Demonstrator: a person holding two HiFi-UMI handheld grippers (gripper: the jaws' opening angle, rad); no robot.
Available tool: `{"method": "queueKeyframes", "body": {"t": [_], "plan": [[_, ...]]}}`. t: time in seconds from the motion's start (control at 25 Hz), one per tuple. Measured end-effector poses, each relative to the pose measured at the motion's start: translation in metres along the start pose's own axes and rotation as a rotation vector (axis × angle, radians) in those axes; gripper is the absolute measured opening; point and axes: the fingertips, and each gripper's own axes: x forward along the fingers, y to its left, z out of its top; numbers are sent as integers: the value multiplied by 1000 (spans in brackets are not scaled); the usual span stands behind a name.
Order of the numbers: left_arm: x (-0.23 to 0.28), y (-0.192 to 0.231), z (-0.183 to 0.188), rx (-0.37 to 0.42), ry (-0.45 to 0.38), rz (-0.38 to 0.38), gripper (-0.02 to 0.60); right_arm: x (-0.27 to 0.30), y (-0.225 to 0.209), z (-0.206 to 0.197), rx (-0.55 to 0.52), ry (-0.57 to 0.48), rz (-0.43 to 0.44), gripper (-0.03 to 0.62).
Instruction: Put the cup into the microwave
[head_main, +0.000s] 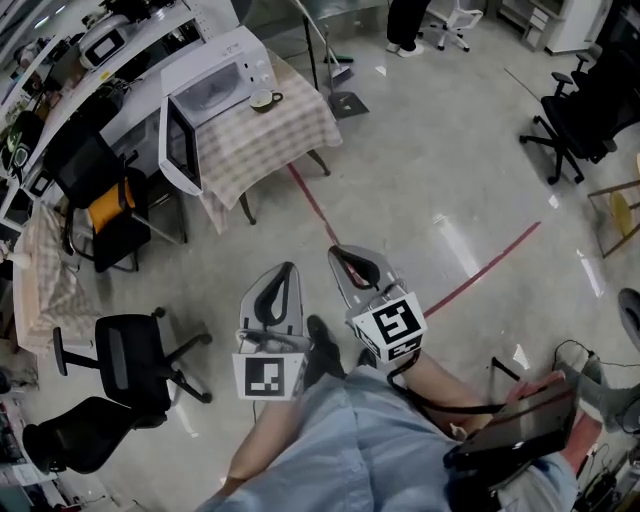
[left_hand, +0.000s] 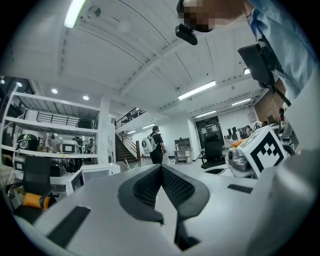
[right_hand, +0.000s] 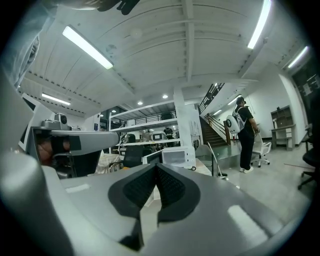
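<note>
Stands out on open floor, well apart from the table (head_main: 275, 140) at far left. Holds L gripper (head_main: 288, 268) low & close to the body, jaws aimed toward the far side, marker cube (head_main: 268, 376) nearest the body. Shows, in left gripper view, L gripper (left_hand: 161, 168) w/ dark ribbed pads (left_hand: 145, 190) shut tip to tip, nothing btwn them. Holds R gripper (head_main: 337, 252) just beside it on the right, approx level, the two not touching. Shows, in right gripper view, R gripper (right_hand: 156, 166) likewise closed, pads met at the tips, empty. Finds cup (head_main: 265, 99) far off on the table's checked cloth, upright, handle to the right, just right of microwave (head_main: 225, 70) & outside it; touching or not, can't tell. Finds microwave white, at the table's left end, door (head_main: 178, 150) swung wide open toward the near side. Sees microwave (right_hand: 175, 156) in right gripper view too, straight beyond the shut jaws, small & far. Has black office chair (head_main: 130, 355) at near left, red line (head_main: 480, 272) running across the floor on the right. Catches person w/ backpack (right_hand: 244, 132) standing far off by a staircase (right_hand: 212, 127), back turned
</note>
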Motion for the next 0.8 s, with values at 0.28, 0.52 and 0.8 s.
{"method": "queueKeyframes", "body": {"t": [0.28,0.52,0.8], "plan": [[50,33,-20,-19,26,-33,5,51,-33,-11,12,37,-22,3],[99,86,-12,-11,5,-56,5,116,-57,8,10,25,-50,3],[140,144,-8,-26,-26,-78,5,188,-67,22,-8,33,-55,3]]}}
